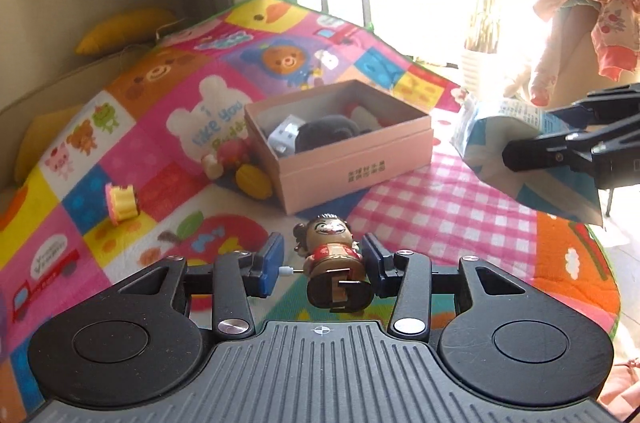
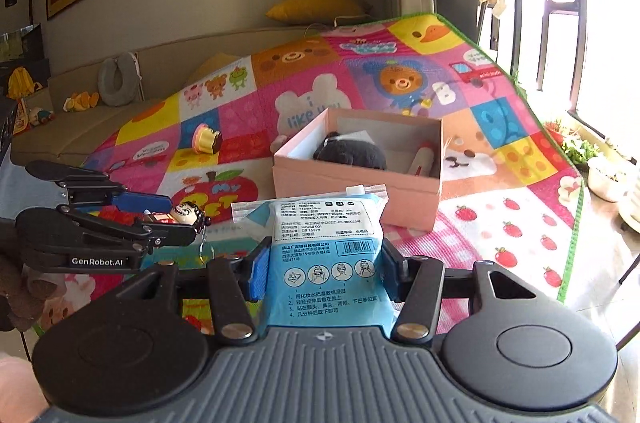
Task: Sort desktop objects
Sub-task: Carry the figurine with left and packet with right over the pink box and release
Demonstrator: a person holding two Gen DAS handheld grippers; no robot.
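Observation:
My left gripper [image 1: 322, 261] is shut on a small wind-up toy figure [image 1: 332, 255] with a grinning face. It holds the figure above the colourful mat. In the right wrist view the left gripper [image 2: 180, 219] shows at the left with the figure [image 2: 186, 213] in it and a key ring dangling below. My right gripper [image 2: 324, 265] is shut on a blue packet [image 2: 324, 247] printed with text. The right gripper [image 1: 532, 135] and the packet [image 1: 492, 131] also appear at the right of the left wrist view. A pink open box [image 1: 352, 167] [image 2: 352, 195] sits on the mat ahead of both grippers. It holds a black plush item, a white cube and a red-white item.
A toy cake [image 1: 120, 203] [image 2: 208, 139] lies on the mat [image 1: 168, 127] left of the box. A yellow toy [image 1: 252, 181] rests against the box's left corner. A sofa with a yellow cushion [image 2: 316, 9] stands behind. A potted plant [image 1: 480, 63] and a bright window are at the right.

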